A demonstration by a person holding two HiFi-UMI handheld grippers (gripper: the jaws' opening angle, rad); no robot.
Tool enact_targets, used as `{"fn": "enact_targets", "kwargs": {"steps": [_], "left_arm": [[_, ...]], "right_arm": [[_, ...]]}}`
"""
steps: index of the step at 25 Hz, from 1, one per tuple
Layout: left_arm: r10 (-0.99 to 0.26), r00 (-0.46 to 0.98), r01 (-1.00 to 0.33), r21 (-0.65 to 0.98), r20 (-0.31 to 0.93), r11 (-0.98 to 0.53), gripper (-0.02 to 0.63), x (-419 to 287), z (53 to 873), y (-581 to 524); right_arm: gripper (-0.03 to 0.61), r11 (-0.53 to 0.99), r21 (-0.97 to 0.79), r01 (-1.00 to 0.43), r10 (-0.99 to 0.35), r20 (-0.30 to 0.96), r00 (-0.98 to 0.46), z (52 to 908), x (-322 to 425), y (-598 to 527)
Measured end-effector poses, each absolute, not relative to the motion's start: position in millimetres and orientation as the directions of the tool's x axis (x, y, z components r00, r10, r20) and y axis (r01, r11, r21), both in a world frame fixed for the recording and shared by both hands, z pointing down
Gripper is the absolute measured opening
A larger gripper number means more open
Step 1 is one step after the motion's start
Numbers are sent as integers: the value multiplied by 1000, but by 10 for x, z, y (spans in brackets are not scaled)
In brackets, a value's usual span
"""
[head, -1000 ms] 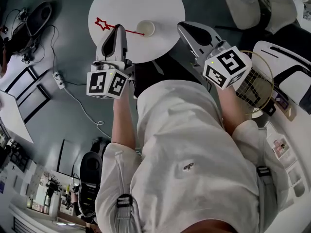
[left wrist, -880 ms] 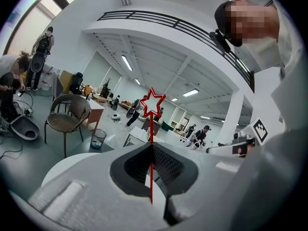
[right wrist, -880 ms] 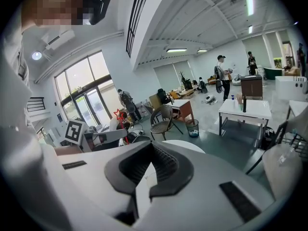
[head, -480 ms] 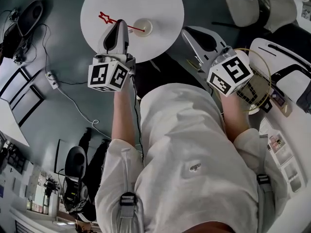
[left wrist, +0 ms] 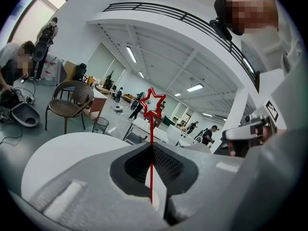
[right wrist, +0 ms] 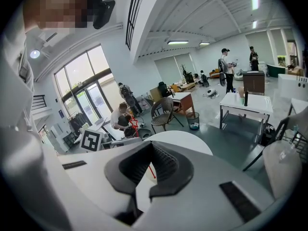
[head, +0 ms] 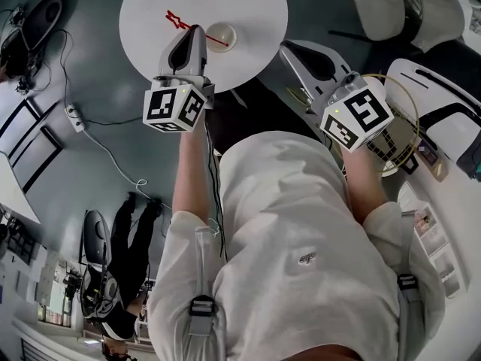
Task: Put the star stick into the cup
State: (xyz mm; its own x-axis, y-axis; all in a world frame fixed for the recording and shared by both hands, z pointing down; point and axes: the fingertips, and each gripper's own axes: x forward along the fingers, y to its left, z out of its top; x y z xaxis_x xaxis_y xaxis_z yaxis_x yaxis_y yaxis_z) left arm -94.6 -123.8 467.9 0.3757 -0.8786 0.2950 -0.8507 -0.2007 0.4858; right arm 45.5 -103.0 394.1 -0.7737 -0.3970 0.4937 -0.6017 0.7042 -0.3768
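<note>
While the right claw (right wrist: 152, 145) is closed empty, left claw (left wrist: 153, 146) pinches the star stick (left wrist: 152, 129) — thin, red, hollow-starred.

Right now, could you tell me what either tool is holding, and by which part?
The left tool grips the star stick on its thin shaft, below the star; the right tool holds nothing.

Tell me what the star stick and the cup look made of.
The star stick: thin, red, the star only an outline; probably plastic or coated wire. The cup: pale cream, dull, no glare; looks like paper, though plastic is possible.
</note>
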Motion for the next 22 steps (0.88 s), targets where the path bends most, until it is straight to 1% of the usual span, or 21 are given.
{"fn": "enact_targets", "kwargs": {"steps": [22], "left_arm": [[-873, 357, -863, 474, 332, -172, 12, -874, 5118, -1123]], "right_arm": [[6, 684, -390, -616, -396, 511, -763, 4059, 524, -943]]}}
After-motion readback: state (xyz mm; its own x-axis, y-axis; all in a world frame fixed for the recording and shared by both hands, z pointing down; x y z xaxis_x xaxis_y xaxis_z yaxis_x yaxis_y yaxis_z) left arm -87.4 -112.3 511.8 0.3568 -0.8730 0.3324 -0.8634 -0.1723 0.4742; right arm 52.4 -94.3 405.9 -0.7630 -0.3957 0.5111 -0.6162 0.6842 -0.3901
